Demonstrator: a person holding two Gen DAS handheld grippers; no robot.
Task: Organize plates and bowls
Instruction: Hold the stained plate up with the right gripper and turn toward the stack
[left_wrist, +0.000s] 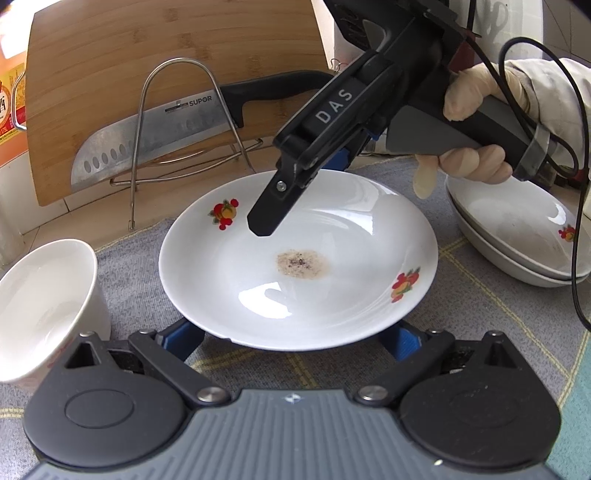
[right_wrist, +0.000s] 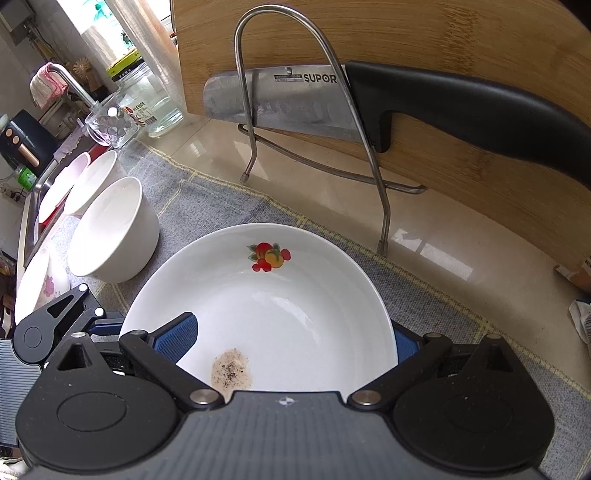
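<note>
On the mat (left_wrist: 129, 280) — plate (left_wrist: 332, 295), stacked plates (left_wrist: 517, 236) left-view only

plate (left_wrist: 295, 288) at frame centre: glossy white glazed ceramic, dull speckled smear. bowl (left_wrist: 40, 302) at lower left: smooth white ceramic. mat (left_wrist: 480, 332): rough grey woven cloth. cutting board (left_wrist: 147, 55) at upper left: matt wood grain. knife (left_wrist: 147, 136): brushed metal blade, black plastic handle. rack (right_wrist: 369, 147): shiny metal wire. right gripper (left_wrist: 273, 218): matt black plastic.

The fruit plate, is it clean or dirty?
Dirty. The fruit plate has a brownish speckled smear near its middle; the rest looks white.
</note>
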